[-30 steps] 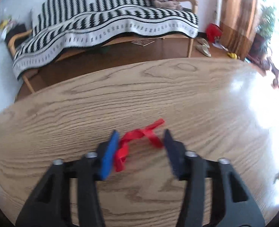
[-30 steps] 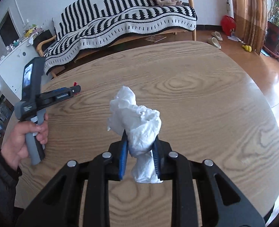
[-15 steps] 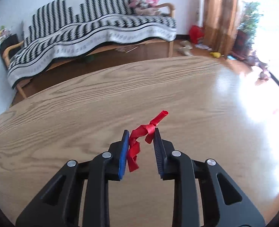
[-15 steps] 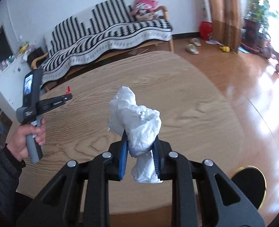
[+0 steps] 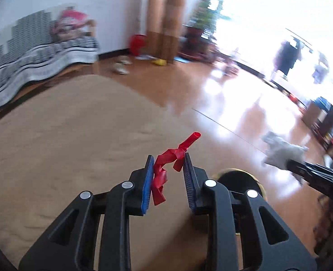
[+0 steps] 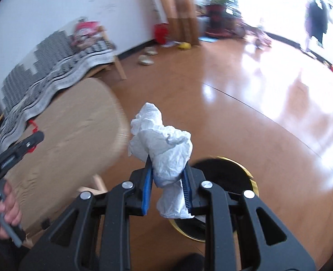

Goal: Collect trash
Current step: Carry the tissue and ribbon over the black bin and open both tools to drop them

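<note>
My left gripper (image 5: 169, 166) is shut on a twisted red wrapper (image 5: 166, 167) and holds it above the right edge of the round wooden table (image 5: 64, 135). My right gripper (image 6: 167, 172) is shut on a crumpled white tissue (image 6: 164, 140) and holds it over the floor, just above a black bin with a gold rim (image 6: 222, 169). The bin (image 5: 238, 178) also shows behind my left fingers. The tissue (image 5: 281, 151) in the right gripper shows at the right of the left wrist view. The left gripper (image 6: 31, 141) with the red wrapper shows at the left of the right wrist view.
A sofa with a black and white striped blanket (image 6: 53, 72) stands by the wall behind the table. Slippers (image 6: 147, 59) and a red bag (image 6: 161, 31) lie on the shiny wooden floor (image 6: 256, 113). A person (image 6: 315, 22) stands far off in the bright area.
Both grippers have swung right, off the table toward the floor, each still holding its trash. The black bin has come into view under the right gripper.
</note>
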Motion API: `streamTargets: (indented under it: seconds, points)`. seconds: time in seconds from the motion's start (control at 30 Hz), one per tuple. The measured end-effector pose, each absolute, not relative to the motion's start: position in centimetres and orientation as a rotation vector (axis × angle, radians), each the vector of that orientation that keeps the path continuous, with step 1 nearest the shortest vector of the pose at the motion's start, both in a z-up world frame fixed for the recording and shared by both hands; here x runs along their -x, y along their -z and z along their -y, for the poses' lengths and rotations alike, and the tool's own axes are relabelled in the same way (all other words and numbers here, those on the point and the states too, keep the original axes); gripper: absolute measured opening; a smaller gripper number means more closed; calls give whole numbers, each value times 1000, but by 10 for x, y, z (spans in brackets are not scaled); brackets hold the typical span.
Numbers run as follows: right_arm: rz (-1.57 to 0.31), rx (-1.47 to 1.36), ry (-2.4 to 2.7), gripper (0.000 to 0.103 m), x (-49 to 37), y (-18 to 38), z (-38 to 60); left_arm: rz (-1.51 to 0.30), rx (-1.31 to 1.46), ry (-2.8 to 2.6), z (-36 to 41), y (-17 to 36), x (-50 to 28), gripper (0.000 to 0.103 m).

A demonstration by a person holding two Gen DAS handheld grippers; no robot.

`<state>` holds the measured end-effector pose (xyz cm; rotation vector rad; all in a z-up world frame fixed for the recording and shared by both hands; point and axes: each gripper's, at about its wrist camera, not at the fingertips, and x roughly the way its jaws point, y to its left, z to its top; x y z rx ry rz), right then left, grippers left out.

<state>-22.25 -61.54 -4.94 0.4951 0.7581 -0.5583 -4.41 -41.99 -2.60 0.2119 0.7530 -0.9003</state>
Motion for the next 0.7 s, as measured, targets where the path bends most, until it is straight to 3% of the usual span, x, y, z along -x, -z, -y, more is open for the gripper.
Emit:
streamTargets:
  seconds: [0.37,0.7]
  points:
    - [-861,-652,685,24,267,97,676,-899,-349,1153,537,101,130,25]
    - [-889,-666,677,24,253,103,684,-959,-388,1189,566,137,141,26]
